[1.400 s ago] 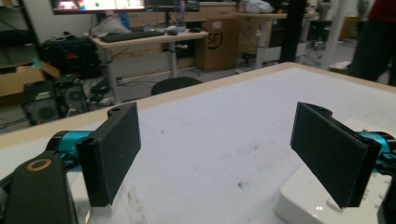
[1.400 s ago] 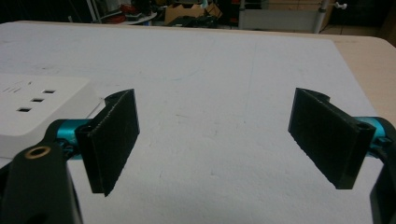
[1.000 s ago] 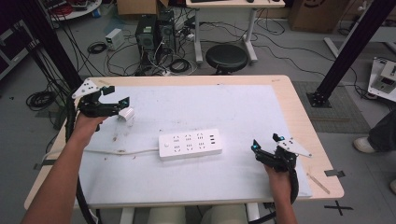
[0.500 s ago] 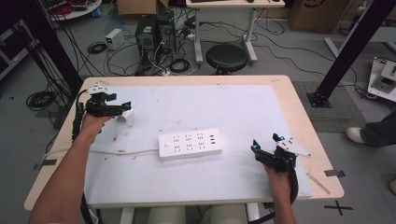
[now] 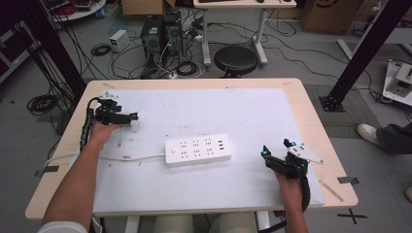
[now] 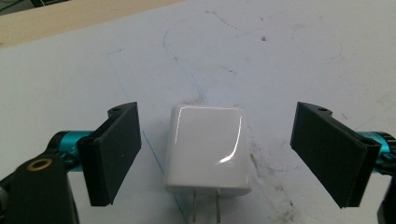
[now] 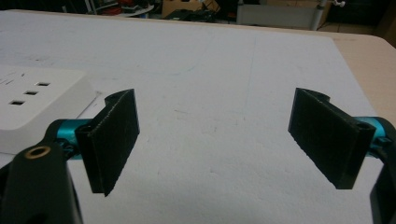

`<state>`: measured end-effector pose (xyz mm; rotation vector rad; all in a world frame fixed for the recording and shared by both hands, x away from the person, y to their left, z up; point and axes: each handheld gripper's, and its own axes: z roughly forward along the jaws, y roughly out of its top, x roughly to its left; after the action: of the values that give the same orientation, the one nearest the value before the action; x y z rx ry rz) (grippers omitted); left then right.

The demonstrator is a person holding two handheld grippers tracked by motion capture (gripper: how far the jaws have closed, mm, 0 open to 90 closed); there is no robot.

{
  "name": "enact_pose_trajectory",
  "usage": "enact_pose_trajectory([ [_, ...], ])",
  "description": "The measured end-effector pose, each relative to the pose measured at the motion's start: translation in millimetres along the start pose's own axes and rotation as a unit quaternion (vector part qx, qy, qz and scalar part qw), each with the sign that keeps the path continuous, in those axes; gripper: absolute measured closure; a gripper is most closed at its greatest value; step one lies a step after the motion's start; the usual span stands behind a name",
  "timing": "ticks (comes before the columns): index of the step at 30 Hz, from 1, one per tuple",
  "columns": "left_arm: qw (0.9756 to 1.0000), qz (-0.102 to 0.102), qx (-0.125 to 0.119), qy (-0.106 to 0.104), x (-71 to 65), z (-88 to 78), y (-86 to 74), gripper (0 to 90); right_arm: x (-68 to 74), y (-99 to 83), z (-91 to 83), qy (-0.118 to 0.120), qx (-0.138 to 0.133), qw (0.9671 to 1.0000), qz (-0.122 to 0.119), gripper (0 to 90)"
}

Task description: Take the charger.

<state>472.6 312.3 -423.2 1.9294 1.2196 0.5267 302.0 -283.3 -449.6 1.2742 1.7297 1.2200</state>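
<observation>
A small white plug-in charger (image 6: 208,149) lies flat on the white mat, its two prongs pointing toward the camera. My left gripper (image 6: 217,112) is open around it, one jaw on each side with a gap to each. In the high view that gripper (image 5: 130,118) is at the table's left, the charger (image 5: 135,124) at its tips. A white power strip (image 5: 197,150) lies in the middle of the mat, and its end (image 7: 32,107) shows at the left of the right gripper view. My right gripper (image 5: 275,148) stands open and empty (image 7: 215,98) at the front right.
The strip's white cable (image 5: 131,158) runs left across the mat (image 5: 252,116) and off the wooden table's edge (image 5: 311,111). Behind the table are a black stool (image 5: 236,59), computer cases and floor cables. A person's shoe (image 5: 370,132) is at the far right.
My left hand and gripper have shifted a little right and nearer, down to the mat by the charger. The right gripper and the power strip have stayed put.
</observation>
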Motion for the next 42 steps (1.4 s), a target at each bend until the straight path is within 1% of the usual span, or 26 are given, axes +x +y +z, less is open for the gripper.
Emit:
enact_pose_trajectory([
  [3,0.9998,0.000,0.020,0.006,1.4,6.0,-3.5,16.2,0.2,0.0,-0.1,0.003,0.002,1.0000,0.004,16.8],
  [6,0.9994,-0.006,0.035,0.007,1.5,12.5,-6.8,16.3,0.0,0.1,0.0,0.003,0.002,1.0000,0.003,16.7],
  [7,0.9993,-0.007,0.036,0.006,0.5,14.7,-7.5,16.3,0.2,0.0,-0.1,0.003,0.002,1.0000,0.005,16.7],
  [8,0.9992,-0.002,0.039,0.006,-0.5,16.7,-7.9,16.2,-0.1,0.1,0.1,0.002,0.001,1.0000,0.002,16.8],
  [10,0.9989,0.005,0.047,0.004,-2.3,20.1,-8.4,16.3,0.4,0.0,-0.1,0.003,0.003,1.0000,0.005,16.8],
  [12,0.9985,0.004,0.053,0.009,-3.3,23.0,-9.5,16.8,-0.1,0.1,0.0,0.004,0.002,1.0000,0.003,16.8],
  [14,0.9981,0.000,0.059,0.015,-3.5,24.7,-10.3,19.2,0.0,0.0,-0.1,0.004,0.001,1.0000,0.002,16.8],
  [15,0.9981,0.001,0.059,0.017,-3.9,25.0,-10.7,21.4,0.0,0.0,-0.1,0.003,0.001,1.0000,0.001,16.8],
  [18,0.9977,0.012,0.063,0.022,-3.6,24.8,-10.1,24.0,0.0,0.1,-0.1,0.004,0.002,1.0000,0.004,16.8],
  [20,0.9976,0.010,0.064,0.023,-3.5,23.9,-10.1,26.2,0.1,0.0,0.0,0.005,0.002,1.0000,0.005,16.8],
  [21,0.9978,0.008,0.061,0.024,-3.2,23.3,-10.4,27.4,-0.3,0.1,0.0,0.004,0.002,1.0000,0.002,16.8],
  [22,0.9979,0.009,0.059,0.025,-3.0,22.1,-10.2,31.1,-0.1,0.0,-0.1,0.004,0.003,1.0000,0.003,16.8],
  [24,0.9980,0.013,0.057,0.024,-3.5,20.6,-10.2,42.3,-0.3,0.1,0.1,0.004,0.002,1.0000,0.002,16.8],
  [28,0.9977,0.015,0.060,0.028,-4.2,19.6,-10.2,42.4,-0.5,0.1,0.1,0.004,0.003,1.0000,0.005,16.8],
  [29,0.9979,0.013,0.057,0.028,-5.1,19.7,-10.5,42.4,-0.5,0.1,0.1,0.004,0.003,1.0000,0.005,16.8],
  [30,0.9982,0.008,0.047,0.037,-6.6,18.1,-12.6,42.4,-0.7,0.2,0.3,0.005,0.002,1.0000,0.003,16.8],
  [33,0.9984,-0.001,0.042,0.039,-7.1,13.1,-16.4,42.5,-0.9,0.2,0.3,0.006,0.002,1.0000,0.003,16.8],
  [35,0.9985,-0.002,0.038,0.040,-7.8,10.8,-17.6,42.5,-0.6,0.1,0.3,0.007,0.002,1.0000,0.002,16.8],
  [36,0.9987,-0.006,0.032,0.041,-8.9,8.3,-18.2,42.5,-0.6,0.1,0.3,0.007,0.002,1.0000,0.002,16.8],
  [37,0.9987,-0.006,0.032,0.041,-8.9,8.3,-18.2,42.5,-0.6,0.1,0.3,0.007,0.002,1.0000,0.002,16.8],
  [38,0.9990,-0.010,0.014,0.041,-11.6,-1.2,-17.3,42.5,-1.1,0.1,0.3,0.009,0.003,0.9999,0.002,16.8],
  [40,0.9990,-0.010,0.002,0.045,-14.9,-8.1,-15.4,42.5,-1.1,0.2,0.2,0.010,0.002,0.9999,0.002,16.8],
  [41,0.9990,-0.010,0.002,0.045,-14.9,-8.1,-15.4,42.5,-1.1,0.2,0.2,0.010,0.002,0.9999,0.002,16.8],
  [42,0.9989,-0.008,-0.007,0.046,-19.6,-15.1,-13.3,42.5,-0.9,0.1,0.2,0.011,0.002,0.9999,0.002,16.8],
])
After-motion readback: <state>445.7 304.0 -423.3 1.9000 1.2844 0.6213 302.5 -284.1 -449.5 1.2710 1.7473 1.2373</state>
